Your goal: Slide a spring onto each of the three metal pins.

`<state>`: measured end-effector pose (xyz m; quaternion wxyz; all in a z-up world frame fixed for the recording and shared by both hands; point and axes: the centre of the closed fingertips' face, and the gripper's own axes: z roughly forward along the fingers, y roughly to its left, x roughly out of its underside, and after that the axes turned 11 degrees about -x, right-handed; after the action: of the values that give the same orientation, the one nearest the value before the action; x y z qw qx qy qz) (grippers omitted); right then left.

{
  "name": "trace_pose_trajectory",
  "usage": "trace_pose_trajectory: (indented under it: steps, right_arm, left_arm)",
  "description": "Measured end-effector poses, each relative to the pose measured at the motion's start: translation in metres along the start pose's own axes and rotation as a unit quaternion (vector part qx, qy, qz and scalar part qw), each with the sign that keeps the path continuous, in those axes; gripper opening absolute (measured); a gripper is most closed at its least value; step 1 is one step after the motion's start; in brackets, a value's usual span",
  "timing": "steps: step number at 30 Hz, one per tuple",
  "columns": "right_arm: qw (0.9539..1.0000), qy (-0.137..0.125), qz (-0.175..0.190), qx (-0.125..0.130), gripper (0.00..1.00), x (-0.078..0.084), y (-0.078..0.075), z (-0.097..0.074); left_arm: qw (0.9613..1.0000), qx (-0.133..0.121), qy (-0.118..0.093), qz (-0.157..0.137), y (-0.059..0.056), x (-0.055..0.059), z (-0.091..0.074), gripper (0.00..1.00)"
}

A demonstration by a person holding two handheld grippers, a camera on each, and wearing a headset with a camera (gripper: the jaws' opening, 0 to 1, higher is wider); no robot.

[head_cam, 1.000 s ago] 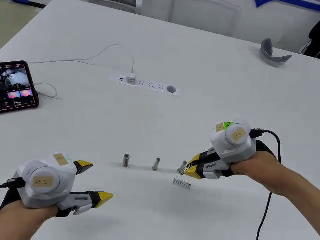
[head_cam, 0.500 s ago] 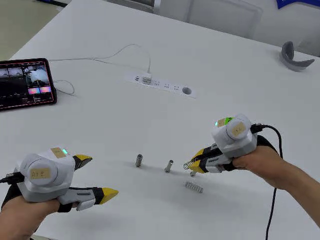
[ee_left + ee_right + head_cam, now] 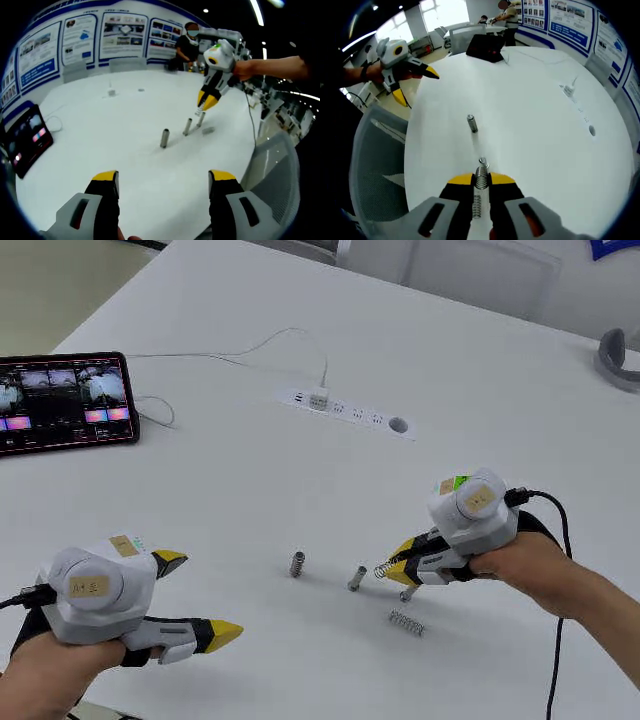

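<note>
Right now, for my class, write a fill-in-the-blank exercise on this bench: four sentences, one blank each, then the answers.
The right gripper is shut on a ____.
The left gripper has its jaws ____.
A loose spring lies on the ____.
In the head view, the finished pin is the ____most of the row.
Missing words: spring; open; table; left.

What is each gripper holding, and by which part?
Right gripper: a spring, pinched along its length between the fingers, front end sticking out. Left gripper: open, nothing held.
</note>
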<state>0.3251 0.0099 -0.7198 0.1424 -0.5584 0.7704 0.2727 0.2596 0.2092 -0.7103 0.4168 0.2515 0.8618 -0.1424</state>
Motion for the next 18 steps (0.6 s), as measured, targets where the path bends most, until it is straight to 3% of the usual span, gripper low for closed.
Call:
trace_pose_trajectory:
  steps: [18]
  right_arm:
    - [0.9998,0.010,-0.011,-0.010,0.13,-0.009,-0.005,0.018]
  left_arm:
    - [0.9999,-0.008,0.005,-0.008,0.006,0.006,-0.007,0.73]
